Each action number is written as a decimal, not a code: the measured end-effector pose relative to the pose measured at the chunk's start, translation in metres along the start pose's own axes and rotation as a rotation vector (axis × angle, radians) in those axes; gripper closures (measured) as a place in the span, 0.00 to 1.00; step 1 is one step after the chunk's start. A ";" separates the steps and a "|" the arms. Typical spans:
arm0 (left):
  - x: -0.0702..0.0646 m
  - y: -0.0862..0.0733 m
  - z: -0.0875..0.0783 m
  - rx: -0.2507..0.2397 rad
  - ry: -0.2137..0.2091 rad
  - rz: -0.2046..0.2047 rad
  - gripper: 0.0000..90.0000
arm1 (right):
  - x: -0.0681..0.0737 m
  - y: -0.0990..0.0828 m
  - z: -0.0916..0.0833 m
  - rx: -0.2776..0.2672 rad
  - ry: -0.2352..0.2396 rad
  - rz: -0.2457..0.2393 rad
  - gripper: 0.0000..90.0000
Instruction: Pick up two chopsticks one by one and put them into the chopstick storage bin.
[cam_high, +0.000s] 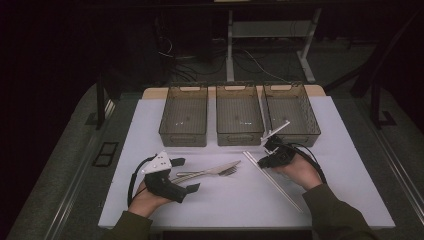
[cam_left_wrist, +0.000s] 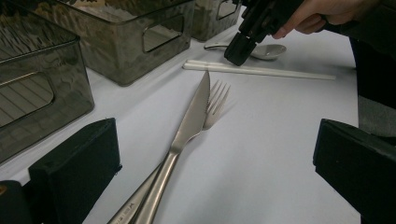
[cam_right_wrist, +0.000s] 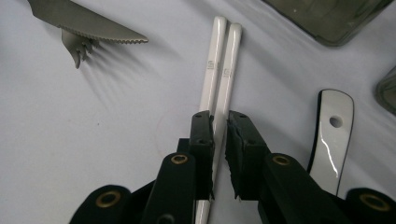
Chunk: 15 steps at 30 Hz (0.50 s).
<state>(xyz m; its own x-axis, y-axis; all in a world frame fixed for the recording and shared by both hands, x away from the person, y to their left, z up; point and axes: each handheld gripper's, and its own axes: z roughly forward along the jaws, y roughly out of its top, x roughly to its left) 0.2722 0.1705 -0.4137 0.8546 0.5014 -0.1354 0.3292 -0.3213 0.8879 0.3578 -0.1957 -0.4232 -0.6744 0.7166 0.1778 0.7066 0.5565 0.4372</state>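
Note:
A steel knife (cam_left_wrist: 191, 116) and a fork (cam_left_wrist: 217, 98) lie crossed on the white mat, handles toward me. My left gripper (cam_high: 186, 175) is open, one jaw on each side of those handles and touching neither. To the right, a pair of white chopsticks (cam_right_wrist: 224, 60) lies side by side on the mat. My right gripper (cam_right_wrist: 219, 128) is down on them with its jaws pinched on one chopstick, while the other runs under the left jaw. A white spoon (cam_right_wrist: 334, 135) lies just beside that gripper.
Three dark see-through bins stand in a row at the back of the mat: left (cam_high: 182, 136), middle (cam_high: 239, 137), right (cam_high: 300, 132). The right gripper works close to the front wall of the right bin. Bare white mat (cam_high: 225, 205) stretches toward the near edge.

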 end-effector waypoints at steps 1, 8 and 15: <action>0.000 0.000 0.000 0.000 0.000 0.000 0.00 | 0.000 0.000 0.001 0.002 -0.001 -0.002 0.89; 0.000 0.000 0.000 0.000 -0.003 0.001 0.00 | 0.000 0.000 0.003 0.030 -0.002 -0.007 0.89; 0.000 0.000 0.000 0.000 -0.002 0.006 0.00 | -0.003 0.000 0.004 0.055 -0.003 0.001 0.90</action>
<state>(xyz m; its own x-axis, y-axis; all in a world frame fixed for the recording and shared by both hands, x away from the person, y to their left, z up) 0.2724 0.1701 -0.4136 0.8574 0.4976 -0.1313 0.3242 -0.3243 0.8887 0.3603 -0.1965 -0.4270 -0.6728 0.7185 0.1760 0.7183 0.5776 0.3879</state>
